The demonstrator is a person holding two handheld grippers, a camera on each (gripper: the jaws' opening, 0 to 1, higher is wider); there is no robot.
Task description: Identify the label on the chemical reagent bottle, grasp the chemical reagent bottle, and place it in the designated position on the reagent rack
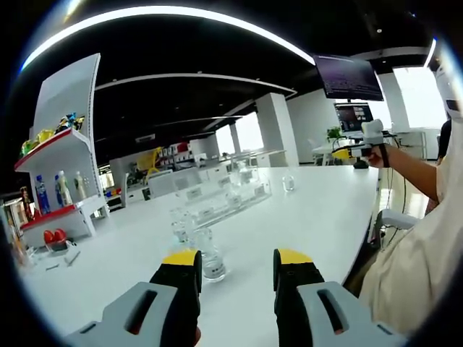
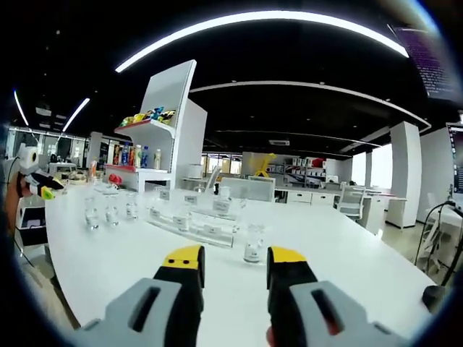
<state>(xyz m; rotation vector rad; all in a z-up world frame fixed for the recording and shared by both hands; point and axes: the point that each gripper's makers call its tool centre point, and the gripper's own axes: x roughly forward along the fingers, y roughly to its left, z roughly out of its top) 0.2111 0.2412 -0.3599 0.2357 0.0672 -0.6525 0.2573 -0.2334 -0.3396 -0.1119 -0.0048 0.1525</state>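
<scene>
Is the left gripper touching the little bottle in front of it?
Apart. In the left gripper view the left gripper stands open with bare white table between its jaws, and the bottle sits beyond the left jaw's tip, not between them.

A long white table (image 2: 347, 246) is stretching through a dark-ceilinged room, where curved light strips (image 2: 260, 22) are glowing overhead. A white shelf unit (image 1: 69, 144) is standing at the table's far end. Daylight is coming through windows (image 1: 416, 94) beyond white pillars (image 1: 278, 126), and a screen (image 1: 347, 76) is hanging nearby.
</scene>
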